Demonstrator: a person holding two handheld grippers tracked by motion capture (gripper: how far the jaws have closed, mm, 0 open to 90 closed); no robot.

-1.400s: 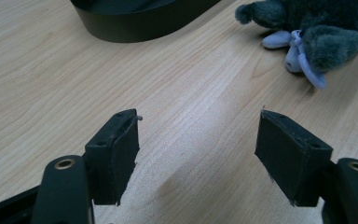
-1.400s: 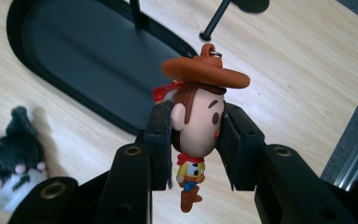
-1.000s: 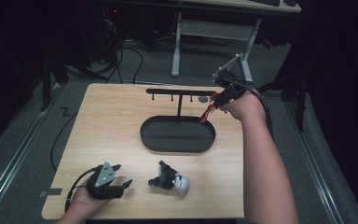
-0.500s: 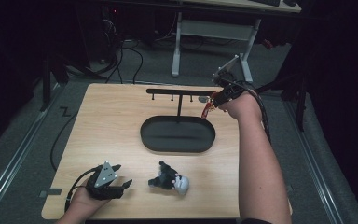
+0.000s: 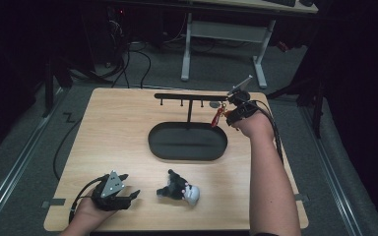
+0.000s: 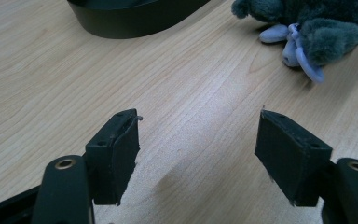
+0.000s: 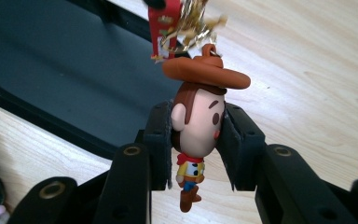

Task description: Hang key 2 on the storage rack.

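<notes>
My right gripper (image 5: 230,113) is shut on a cowboy keychain figure (image 7: 199,116), its pads pressing both sides of the head. The brown hat, a gold chain and a red tag (image 7: 164,23) stick out above the jaws. In the high view the keychain (image 5: 217,118) hangs by the right end of the black hook rack (image 5: 189,97), over the right rim of the rack's oval base (image 5: 187,142). My left gripper (image 5: 132,187) rests at the table's near left, open, with bare wood between its pads (image 6: 116,154). A grey plush toy (image 5: 179,187) lies just right of it.
The wooden table (image 5: 113,132) ends close behind the rack and just right of my right forearm. A small grey thing (image 5: 214,104) hangs near the rack's right end. The plush toy (image 6: 321,28) and the base's edge (image 6: 130,18) lie ahead of the left jaws.
My right hand has sunk a little toward the table with the keychain still held, staying by the rack's right end. The left gripper and the plush toy have not moved.
</notes>
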